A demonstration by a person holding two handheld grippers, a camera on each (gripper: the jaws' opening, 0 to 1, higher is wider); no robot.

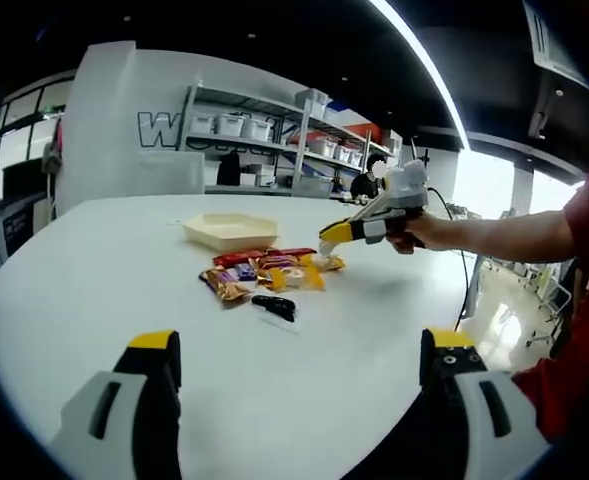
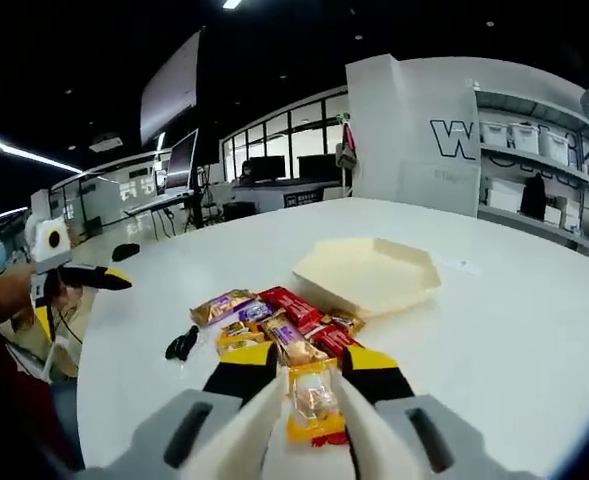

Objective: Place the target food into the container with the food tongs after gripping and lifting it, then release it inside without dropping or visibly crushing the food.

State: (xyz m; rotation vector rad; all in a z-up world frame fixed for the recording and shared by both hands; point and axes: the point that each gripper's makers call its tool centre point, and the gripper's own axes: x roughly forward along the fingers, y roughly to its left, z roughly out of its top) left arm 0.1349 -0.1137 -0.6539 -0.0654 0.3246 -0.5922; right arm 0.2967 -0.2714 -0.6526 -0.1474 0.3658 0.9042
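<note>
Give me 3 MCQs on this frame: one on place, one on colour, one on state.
1. Where does the tray sit relative to the snack pile in the right gripper view?
A. Beyond the pile, on the table
B. Under the pile
C. Between the jaws

2. What colour is the tray?
A. Blue
B. Pale cream
C. Black

3. What are the right gripper's jaws doing?
A. Spread wide over bare table
B. Closed around a yellow-edged snack packet
C. Gripping the tray rim

Answers:
1. A: the tray lies farther off on the white table, apart from the pile.
2. B: its walls and floor look pale cream.
3. B: the packet sits pinched between the tong blades the jaws carry.
</note>
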